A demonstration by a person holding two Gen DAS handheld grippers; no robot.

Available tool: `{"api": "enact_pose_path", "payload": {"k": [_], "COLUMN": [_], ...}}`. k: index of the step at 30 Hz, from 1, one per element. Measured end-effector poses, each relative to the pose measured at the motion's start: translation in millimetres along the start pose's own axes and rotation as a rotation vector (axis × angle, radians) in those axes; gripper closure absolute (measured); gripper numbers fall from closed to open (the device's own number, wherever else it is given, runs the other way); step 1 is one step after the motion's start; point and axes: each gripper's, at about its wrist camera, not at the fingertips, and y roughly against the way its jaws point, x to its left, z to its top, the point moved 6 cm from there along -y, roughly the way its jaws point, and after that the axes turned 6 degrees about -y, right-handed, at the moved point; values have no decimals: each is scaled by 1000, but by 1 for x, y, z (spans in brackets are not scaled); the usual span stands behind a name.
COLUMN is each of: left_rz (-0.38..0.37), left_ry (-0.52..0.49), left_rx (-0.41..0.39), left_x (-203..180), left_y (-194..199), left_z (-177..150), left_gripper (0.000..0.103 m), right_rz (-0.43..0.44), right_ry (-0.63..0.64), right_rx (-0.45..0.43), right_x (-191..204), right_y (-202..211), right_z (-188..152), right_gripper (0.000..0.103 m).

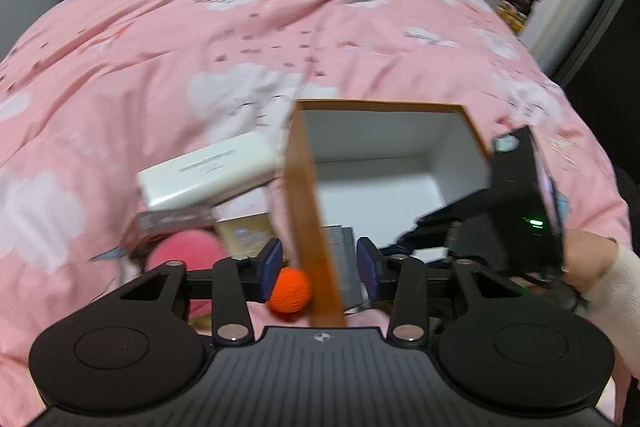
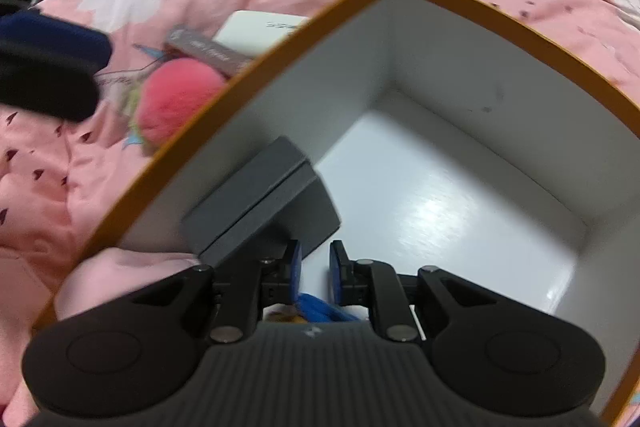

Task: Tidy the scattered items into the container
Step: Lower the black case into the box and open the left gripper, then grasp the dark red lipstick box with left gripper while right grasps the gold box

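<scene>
An open box with orange outer walls and a white inside (image 1: 304, 187) lies on the pink bedspread; it also shows in the right wrist view (image 2: 440, 75). A dark grey box (image 2: 264, 203) lies inside it, against the left wall. My right gripper (image 2: 314, 273) is open above the box, with a blue thing (image 2: 316, 309) just below its fingers. My left gripper (image 1: 318, 267) is open and empty, astride the box's left wall. An orange ball (image 1: 290, 289), a pink fluffy ball (image 1: 184, 251), a white box (image 1: 208, 173) and a grey carton (image 1: 172, 223) lie outside, left of the wall.
The pink bedspread (image 1: 200, 27) with white clouds covers the whole bed. A tan packet (image 1: 246, 235) lies by the box wall. A door stands open at the far right. The right gripper's body and the hand holding it (image 1: 528, 211) sit at the box's right side.
</scene>
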Motion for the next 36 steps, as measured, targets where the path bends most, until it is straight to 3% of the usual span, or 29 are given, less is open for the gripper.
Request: {"api": "enact_pose_path", "payload": {"k": [8, 11, 15, 23, 25, 29, 36], "left_rz": [82, 101, 129, 234, 242, 229, 212], "left_ry": [122, 136, 99, -191, -272, -454, -697], "left_rx": [88, 95, 76, 48, 50, 78, 118], "left_x": [53, 68, 80, 90, 89, 88, 86], "left_y": [-12, -10, -3, 6, 5, -6, -31], "left_z": [-29, -39, -41, -23, -20, -19, -19], "left_gripper": [61, 61, 60, 59, 59, 59, 59], "right_rz": [-5, -63, -93, -72, -57, -40, -42], "right_ry": [-28, -60, -100, 123, 184, 323, 549], "right_rx": [18, -12, -65, -182, -186, -137, 47], "right_x": [2, -1, -7, 34, 48, 71, 91], "right_y": [-1, 10, 34, 83, 83, 72, 24], "right_z": [-3, -5, -4, 34, 48, 64, 78], "right_gripper": [89, 88, 78, 50, 48, 40, 35]}}
